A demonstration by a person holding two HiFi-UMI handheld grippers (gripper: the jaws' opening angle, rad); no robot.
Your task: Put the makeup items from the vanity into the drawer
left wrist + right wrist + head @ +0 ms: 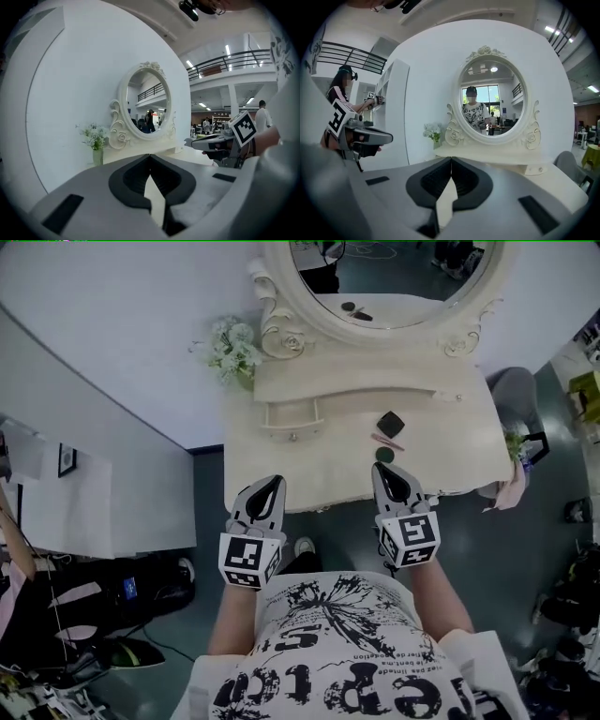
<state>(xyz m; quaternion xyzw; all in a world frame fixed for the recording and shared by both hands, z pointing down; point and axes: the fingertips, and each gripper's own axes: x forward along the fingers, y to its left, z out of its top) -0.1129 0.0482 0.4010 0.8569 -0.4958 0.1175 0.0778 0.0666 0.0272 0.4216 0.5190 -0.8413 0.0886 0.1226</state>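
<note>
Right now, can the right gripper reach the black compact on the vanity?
Probably yes: right gripper at the front edge of the vanity, compact straight ahead, only a pink stick and dark round item between. Jaws shut.

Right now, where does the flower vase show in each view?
Head view: flower vase upper left, beside the oval mirror.
Left gripper view: flower vase left of centre.
Right gripper view: flower vase just left of centre.
Shared landmark: the oval mirror, always right of the vase.
</note>
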